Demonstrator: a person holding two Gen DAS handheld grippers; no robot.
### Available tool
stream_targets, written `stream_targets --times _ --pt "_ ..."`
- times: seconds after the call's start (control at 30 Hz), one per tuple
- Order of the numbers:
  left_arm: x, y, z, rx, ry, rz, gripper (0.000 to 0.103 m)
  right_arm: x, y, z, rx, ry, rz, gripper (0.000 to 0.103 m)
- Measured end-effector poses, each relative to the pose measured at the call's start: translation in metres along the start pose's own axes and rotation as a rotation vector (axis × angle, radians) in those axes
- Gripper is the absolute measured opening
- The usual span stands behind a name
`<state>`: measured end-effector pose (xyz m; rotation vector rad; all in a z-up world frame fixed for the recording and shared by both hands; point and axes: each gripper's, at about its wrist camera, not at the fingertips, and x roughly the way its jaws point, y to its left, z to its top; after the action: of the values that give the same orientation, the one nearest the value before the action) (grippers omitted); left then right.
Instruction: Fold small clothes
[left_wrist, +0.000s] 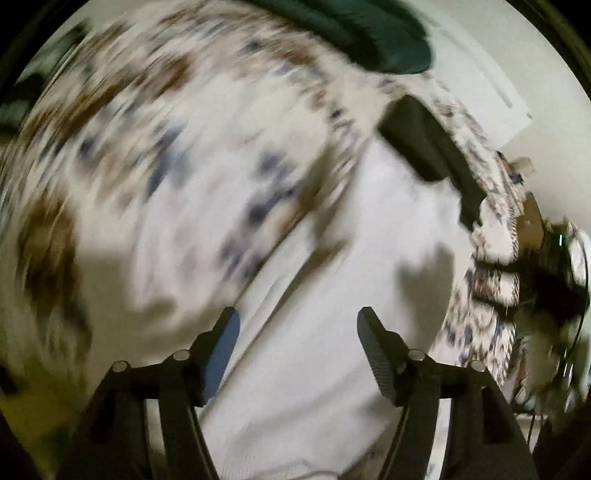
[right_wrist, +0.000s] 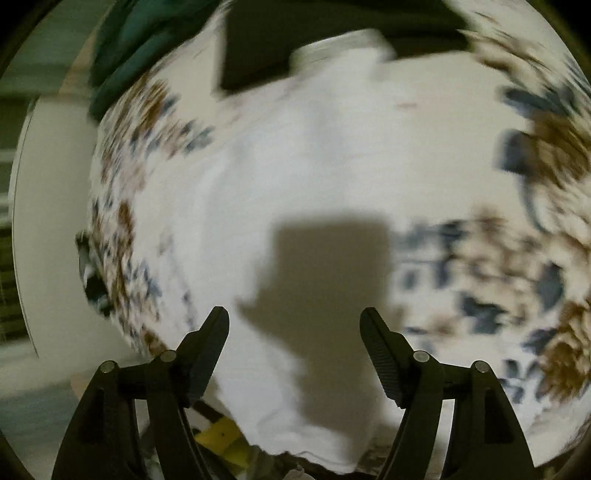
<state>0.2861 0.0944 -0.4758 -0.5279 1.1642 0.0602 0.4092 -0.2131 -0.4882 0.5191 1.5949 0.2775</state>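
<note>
A plain white garment (left_wrist: 332, 302) lies spread flat on a patterned cloth with brown and blue flowers (left_wrist: 147, 147). My left gripper (left_wrist: 298, 325) is open and empty, just above the white garment. In the right wrist view the same white garment (right_wrist: 295, 166) fills the middle, with its collar (right_wrist: 332, 48) at the far end. My right gripper (right_wrist: 294, 325) is open and empty above the garment's near part. Both views are motion-blurred.
A dark green garment (left_wrist: 369, 33) lies at the far edge and also shows in the right wrist view (right_wrist: 125, 48). A black item (right_wrist: 295, 44) lies beyond the collar. A black device (left_wrist: 432, 147) sits to the right. Yellow fabric (right_wrist: 221, 435) lies near the hem.
</note>
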Motion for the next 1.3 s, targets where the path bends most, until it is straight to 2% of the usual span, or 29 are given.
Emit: stream_targets --times 0.1,0.23,0.27,0.3,0.33,0.4,0.43,0.47,0.5,0.6,0.67,0.7,0.73,0.77,0.8,0.83,0.87,0.97,1.1,1.23,1.3 --pt "0.041 -0.025 0.053 0.059 -0.003 0.009 0.065 -0.011 -0.032 0.017 0.059 -0.044 -0.001 0.075" --pt "0.107 -0.046 0.107 0.152 0.048 0.037 0.065 -0.008 -0.058 0.056 0.101 -0.096 0.003 0.075" --pt "0.126 -0.050 0.118 0.186 0.063 0.044 0.061 -0.004 -0.059 0.065 0.109 -0.102 0.008 0.075" --pt "0.136 -0.052 0.123 0.209 0.067 0.051 0.049 0.001 -0.062 0.074 0.118 -0.104 0.018 0.075" --pt "0.145 -0.052 0.127 0.228 0.082 0.031 0.009 0.008 -0.064 0.084 0.129 -0.103 0.032 0.075" --pt "0.149 -0.055 0.139 0.240 0.077 0.001 0.010 0.024 -0.062 0.099 0.153 -0.098 0.038 0.075" --pt "0.146 -0.058 0.144 0.260 0.061 -0.017 0.010 0.032 -0.059 0.103 0.161 -0.094 0.046 0.067" --pt "0.142 -0.061 0.148 0.273 0.050 -0.027 0.009 0.037 -0.055 0.106 0.158 -0.097 0.054 0.052" --pt "0.140 -0.064 0.153 0.287 0.045 -0.045 0.009 0.041 -0.051 0.109 0.153 -0.106 0.037 0.014" --pt "0.156 -0.061 0.170 0.304 0.087 -0.071 0.010 0.038 -0.043 0.110 0.171 -0.187 -0.035 0.012" --pt "0.171 -0.051 0.175 0.272 0.167 -0.112 0.015 0.041 -0.043 0.109 0.191 -0.199 -0.096 0.012" --pt "0.169 -0.047 0.174 0.260 0.186 -0.134 0.016 0.042 -0.042 0.107 0.190 -0.195 -0.118 0.015" --pt "0.162 -0.046 0.172 0.261 0.188 -0.144 0.019 0.042 -0.040 0.104 0.183 -0.185 -0.132 0.023" --pt "0.153 -0.043 0.169 0.267 0.181 -0.149 0.028 0.040 -0.039 0.100 0.176 -0.171 -0.129 0.030" --pt "0.140 -0.038 0.163 0.269 0.171 -0.147 0.033 0.034 -0.038 0.091 0.175 -0.157 -0.117 0.046" --pt "0.122 -0.030 0.153 0.265 0.156 -0.164 0.041 0.028 -0.039 0.082 0.176 -0.151 -0.092 0.058" --pt "0.111 -0.025 0.147 0.262 0.149 -0.167 0.047 0.021 -0.040 0.070 0.181 -0.144 -0.062 0.060" --pt "0.064 0.007 0.103 0.224 0.138 -0.167 0.054 0.002 -0.049 0.023 0.194 -0.109 0.007 0.060" --pt "0.027 0.039 0.033 0.191 0.175 -0.098 0.054 -0.006 -0.067 -0.060 0.215 -0.055 0.040 0.060" --pt "0.019 0.072 -0.045 0.168 0.280 0.003 0.054 0.019 -0.085 -0.148 0.246 0.027 0.038 0.060" --pt "0.025 0.085 -0.084 0.155 0.338 0.048 0.054 0.048 -0.092 -0.190 0.271 0.093 0.042 0.060"
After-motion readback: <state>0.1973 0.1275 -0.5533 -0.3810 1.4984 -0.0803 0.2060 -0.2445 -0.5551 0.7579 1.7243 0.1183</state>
